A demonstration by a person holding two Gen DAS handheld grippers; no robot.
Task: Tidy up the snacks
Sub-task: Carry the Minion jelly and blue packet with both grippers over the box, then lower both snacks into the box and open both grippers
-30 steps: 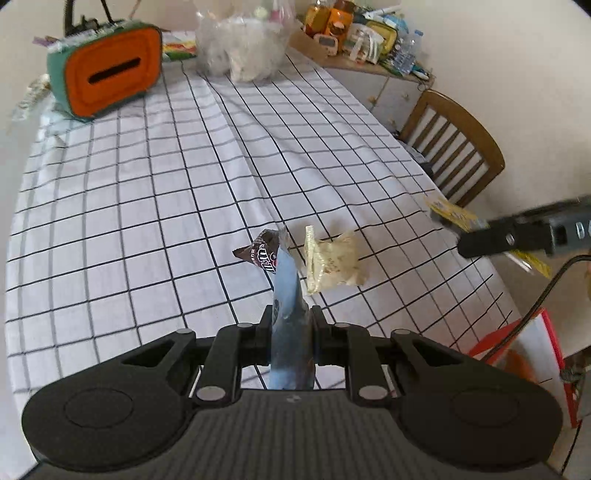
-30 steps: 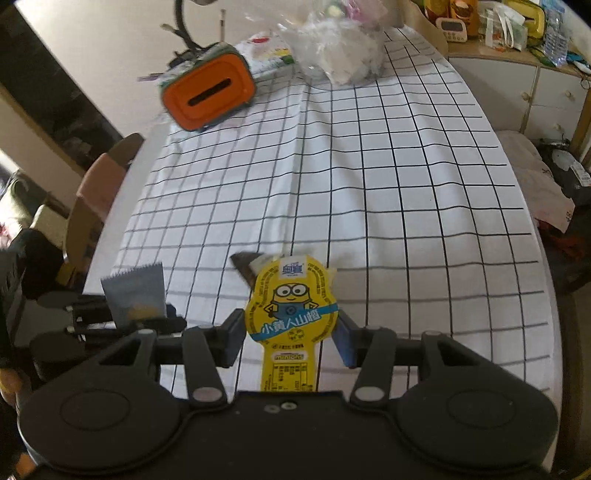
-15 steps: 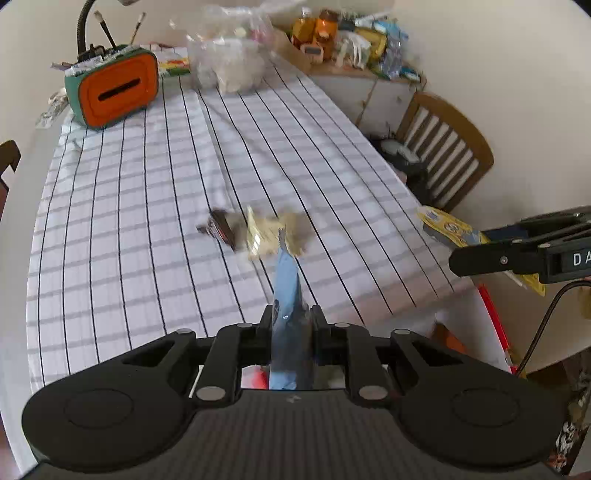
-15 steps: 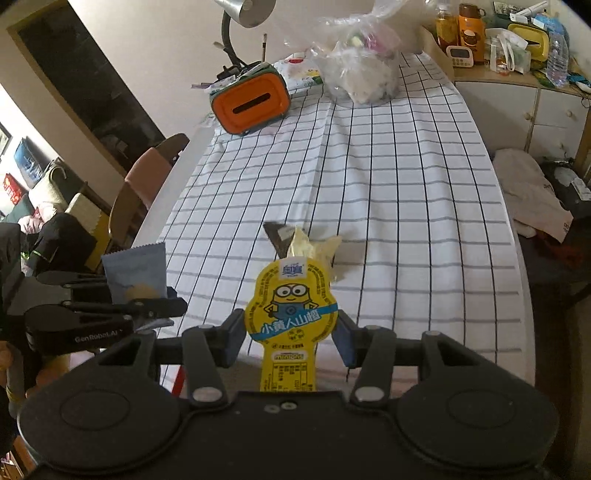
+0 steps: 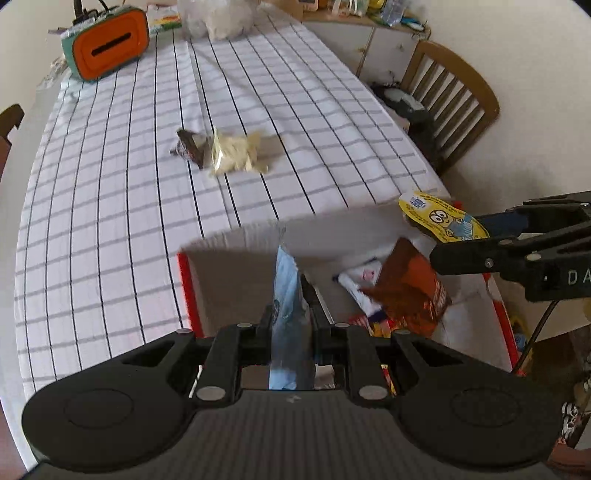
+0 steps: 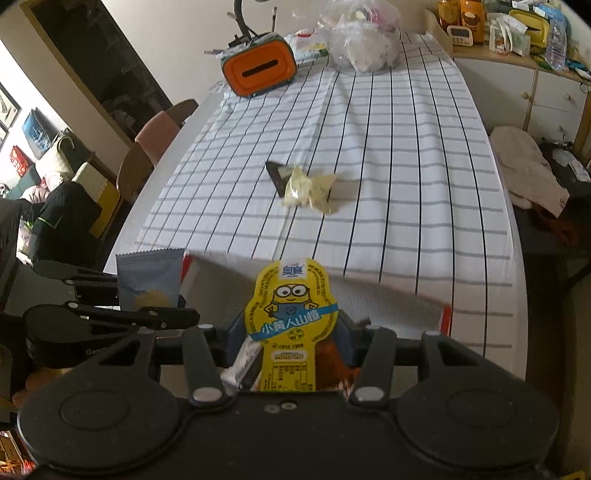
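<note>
My left gripper (image 5: 290, 314) is shut on a light blue snack packet (image 5: 286, 295), held upright over an open red-edged box (image 5: 229, 266) below the table's near edge. The packet also shows in the right wrist view (image 6: 147, 280). My right gripper (image 6: 291, 332) is shut on a yellow minion snack pack (image 6: 291, 314), also over the box; it shows in the left wrist view (image 5: 441, 218). The box holds a brown packet (image 5: 406, 291) and a white one (image 5: 360, 277). A pale yellow snack (image 5: 236, 155) and a dark wrapper (image 5: 188, 146) lie on the checked tablecloth (image 5: 110, 221).
An orange and green tissue box (image 5: 107, 46) and a clear bag of snacks (image 5: 218, 18) stand at the table's far end. A wooden chair (image 5: 450, 107) is at the right. A cluttered cabinet (image 6: 517, 33) is beyond.
Both grippers pulled back from the table with their snacks and now hang over the open box, which has come into view. The two snacks on the table stayed put.
</note>
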